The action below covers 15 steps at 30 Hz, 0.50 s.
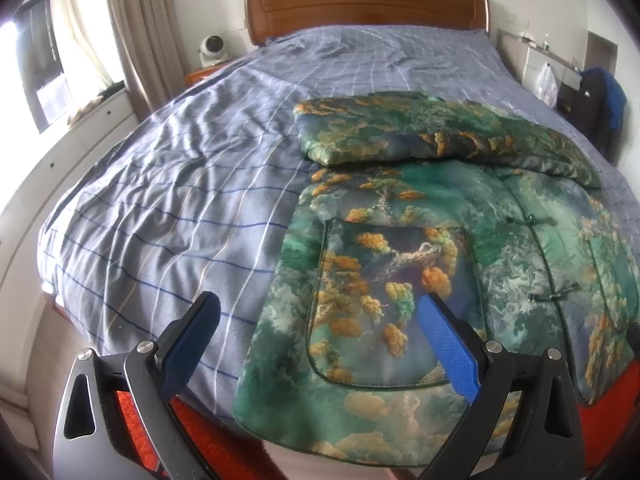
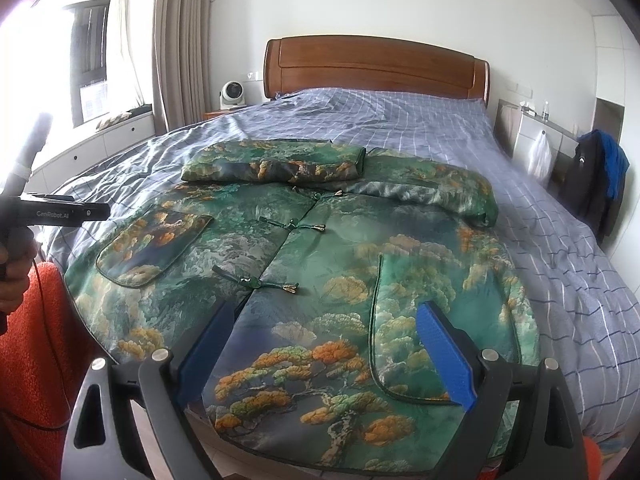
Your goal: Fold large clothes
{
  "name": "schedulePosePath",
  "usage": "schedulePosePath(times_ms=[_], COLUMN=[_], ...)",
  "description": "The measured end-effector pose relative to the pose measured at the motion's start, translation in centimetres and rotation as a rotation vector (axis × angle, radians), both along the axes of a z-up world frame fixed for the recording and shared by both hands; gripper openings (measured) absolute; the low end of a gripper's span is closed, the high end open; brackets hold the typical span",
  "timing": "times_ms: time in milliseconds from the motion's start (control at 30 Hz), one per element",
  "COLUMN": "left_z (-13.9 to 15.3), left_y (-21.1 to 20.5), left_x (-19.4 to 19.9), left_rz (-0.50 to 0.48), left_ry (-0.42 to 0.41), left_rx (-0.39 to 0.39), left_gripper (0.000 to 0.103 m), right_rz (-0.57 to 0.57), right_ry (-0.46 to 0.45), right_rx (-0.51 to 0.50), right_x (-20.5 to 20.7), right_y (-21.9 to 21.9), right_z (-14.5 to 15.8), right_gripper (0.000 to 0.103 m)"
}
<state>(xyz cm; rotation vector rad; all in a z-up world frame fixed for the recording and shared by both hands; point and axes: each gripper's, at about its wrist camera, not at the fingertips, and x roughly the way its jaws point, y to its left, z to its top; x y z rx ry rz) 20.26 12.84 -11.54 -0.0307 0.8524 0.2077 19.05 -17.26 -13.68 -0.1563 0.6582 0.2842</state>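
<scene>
Green brocade jacket [image 2: 320, 264] is lying buttoned, sleeves folded; left gripper [image 1: 320, 344] and right gripper [image 2: 324, 352], both gaping empty, are hovering over its hem—pinch both corners evenly.

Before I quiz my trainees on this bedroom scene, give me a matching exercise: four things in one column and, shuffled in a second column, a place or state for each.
Things:
1. jacket
2. headboard
3. small fan
4. right gripper

Places or states:
A. on the nightstand left of the bed
B. jaws wide apart, nothing between them, above the hem
C. spread front-up on the checked bedcover, sleeves folded across the top
D. brown wood, against the wall at the far end

Pairs: 1-C, 2-D, 3-A, 4-B
</scene>
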Motion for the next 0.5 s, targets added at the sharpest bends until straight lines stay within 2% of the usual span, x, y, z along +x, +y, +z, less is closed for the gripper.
schedulePosePath(times_ms=[500], left_z=[-0.15], left_y=[0.03], left_x=[0.02], left_rz=[0.002], left_ry=[0.003], left_rx=[0.003], left_gripper=[0.100], right_rz=[0.002], right_ry=[0.004], right_rx=[0.002], right_x=[-0.04], right_y=[0.04], right_z=[-0.11], right_gripper=[0.092])
